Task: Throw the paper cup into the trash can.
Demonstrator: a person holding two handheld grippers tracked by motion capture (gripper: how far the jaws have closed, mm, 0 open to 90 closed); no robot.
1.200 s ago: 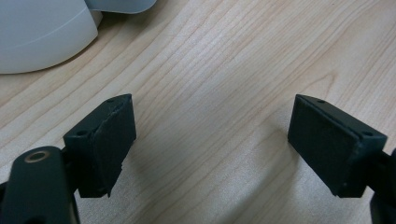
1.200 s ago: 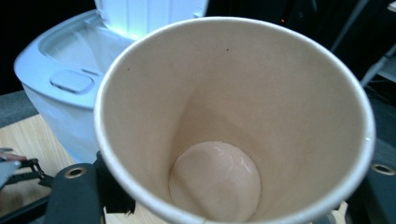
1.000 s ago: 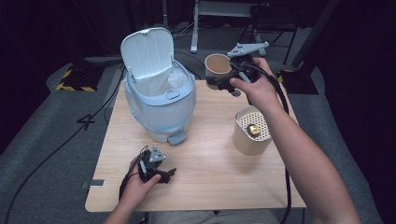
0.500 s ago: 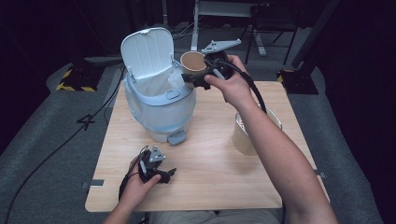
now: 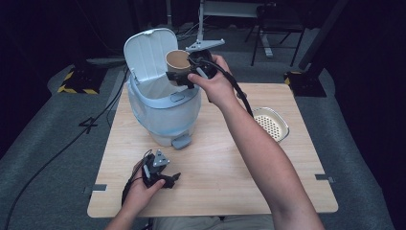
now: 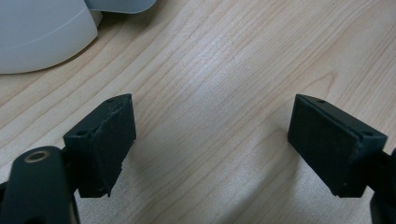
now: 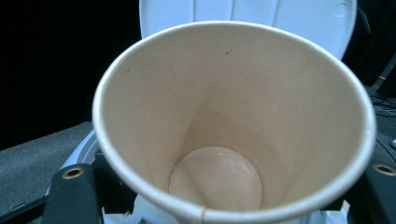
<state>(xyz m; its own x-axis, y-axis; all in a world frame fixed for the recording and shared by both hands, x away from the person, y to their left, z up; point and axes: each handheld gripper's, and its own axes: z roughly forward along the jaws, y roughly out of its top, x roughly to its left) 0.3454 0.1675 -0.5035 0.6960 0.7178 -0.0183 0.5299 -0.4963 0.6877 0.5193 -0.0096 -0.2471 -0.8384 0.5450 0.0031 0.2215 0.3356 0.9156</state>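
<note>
Paper cup (image 5: 178, 63) going in the bin is the job here, and it hangs in the air over the open mouth of the bin, held near its base by the right gripper (image 5: 184, 79), whose jaws squeeze it from both sides. From the right gripper view the paper cup (image 7: 233, 121) looks empty inside, with the bin's lid standing up behind it.

Biggest first: the wooden table (image 5: 225, 163) holds everything. On it sits the pale blue pedal bin (image 5: 163, 108), with its lid (image 5: 146, 50) flipped up and a white bag inside. To the right is a small cream container with a holey top (image 5: 270, 123), well apart from the bin. Near the front edge rests the left gripper (image 5: 165, 178), its jaws spread wide with nothing between them, low over bare wood (image 6: 210, 93).

The step in hand looks like carrying the cup to the drop spot. Next, the right jaws likely need to open so the cup falls into the bag, not onto the rim
</note>
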